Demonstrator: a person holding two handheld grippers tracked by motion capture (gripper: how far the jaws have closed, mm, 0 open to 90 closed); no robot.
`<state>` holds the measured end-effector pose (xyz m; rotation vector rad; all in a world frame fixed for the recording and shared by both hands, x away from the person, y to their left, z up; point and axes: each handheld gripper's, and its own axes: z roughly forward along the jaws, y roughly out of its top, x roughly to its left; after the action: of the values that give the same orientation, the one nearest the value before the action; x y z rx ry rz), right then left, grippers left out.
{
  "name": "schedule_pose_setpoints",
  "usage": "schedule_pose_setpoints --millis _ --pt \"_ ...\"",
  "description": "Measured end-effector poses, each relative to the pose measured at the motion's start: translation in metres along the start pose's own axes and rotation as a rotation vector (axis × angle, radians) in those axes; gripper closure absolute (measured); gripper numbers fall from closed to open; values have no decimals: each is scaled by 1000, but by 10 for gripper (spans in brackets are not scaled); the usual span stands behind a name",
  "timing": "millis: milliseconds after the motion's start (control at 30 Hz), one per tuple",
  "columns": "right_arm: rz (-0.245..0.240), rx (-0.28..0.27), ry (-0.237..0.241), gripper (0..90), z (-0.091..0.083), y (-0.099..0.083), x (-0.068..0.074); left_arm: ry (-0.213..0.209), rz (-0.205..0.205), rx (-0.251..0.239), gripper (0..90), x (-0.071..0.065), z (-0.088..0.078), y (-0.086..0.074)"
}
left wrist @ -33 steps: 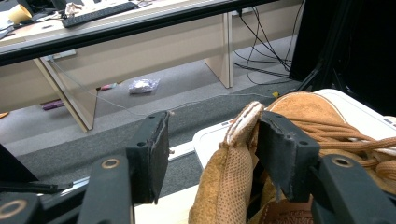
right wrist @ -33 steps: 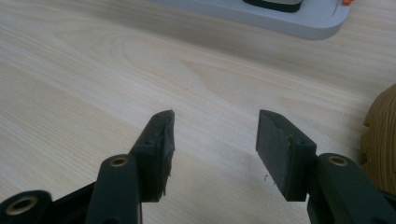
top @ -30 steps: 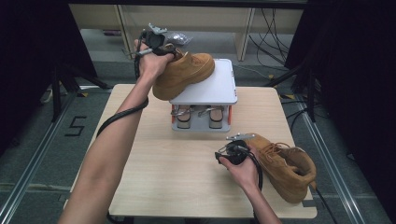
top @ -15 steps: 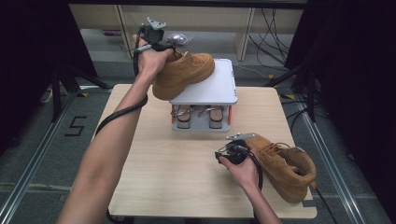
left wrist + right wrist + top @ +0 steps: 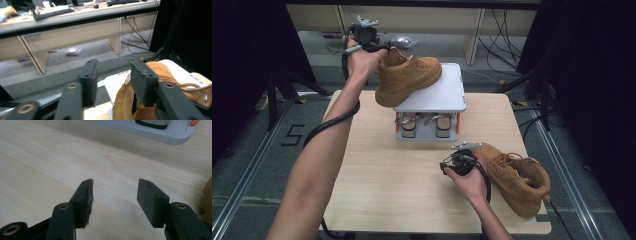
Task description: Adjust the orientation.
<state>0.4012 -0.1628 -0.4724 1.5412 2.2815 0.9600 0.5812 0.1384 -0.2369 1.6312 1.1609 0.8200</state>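
Left gripper (image 5: 379,47), jaws just narrowing, stands behind the boot (image 5: 408,78) on the rack (image 5: 447,92), gripping nothing. Right gripper (image 5: 114,202) hovers half open and empty over the bench (image 5: 377,170) near its front edge.

left hand-held gripper (image 5: 384,48): black body, grey three-cornered plate on top
left jaws: two black bars, flat matte pads with chipped, rough edges, a brass-coloured rivet at each pivot
left cable: thick, black, trailing along the forearm
right hand-held gripper (image 5: 115,195): black body, grey plate on top
right jaws: black, worn pad faces, brass-coloured rivets
right cable: black, looped beside the wrist
sleeves: bare forearms, no gloves in the high view
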Motion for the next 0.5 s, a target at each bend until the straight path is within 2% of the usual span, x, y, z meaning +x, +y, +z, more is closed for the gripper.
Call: schedule_pose_setpoints --millis 33,67,100,133,167,233,267,300,333,367,467,500 --pt "-45 -10 -18 474 2 0 -3 0 0 0 653 0 0 0" --pt "-11 3 -9 475 1 0 1 6 0 12 679 4 -5 -2" --pt "-11 3 -9 475 1 0 1 6 0 12 714 4 -5 -2" --pt "-16 -15 9 476 3 0 3 6 -14 20 735 10 -11 -5" --pt "-65 -15 4 478 3 2 0 5 -19 23 755 13 -13 -7" --pt "-12 -10 11 485 3 2 5 13 -20 28 793 19 -19 -11" --pt "-57 -16 10 493 4 3 2 19 -12 39 812 22 -21 -14" --pt "-30 -8 12 500 3 3 5 22 -5 50 828 25 -23 -17" --pt "-41 -14 27 510 4 4 5 22 -4 56 852 27 -24 -21" --pt "-62 -19 13 524 4 4 5 24 -2 64 869 30 -26 -25" --pt "-35 -32 26 594 1 7 8 17 -3 89 896 38 -28 -40" --pt "-55 -31 26 623 0 8 8 12 1 97 897 40 -28 -45"
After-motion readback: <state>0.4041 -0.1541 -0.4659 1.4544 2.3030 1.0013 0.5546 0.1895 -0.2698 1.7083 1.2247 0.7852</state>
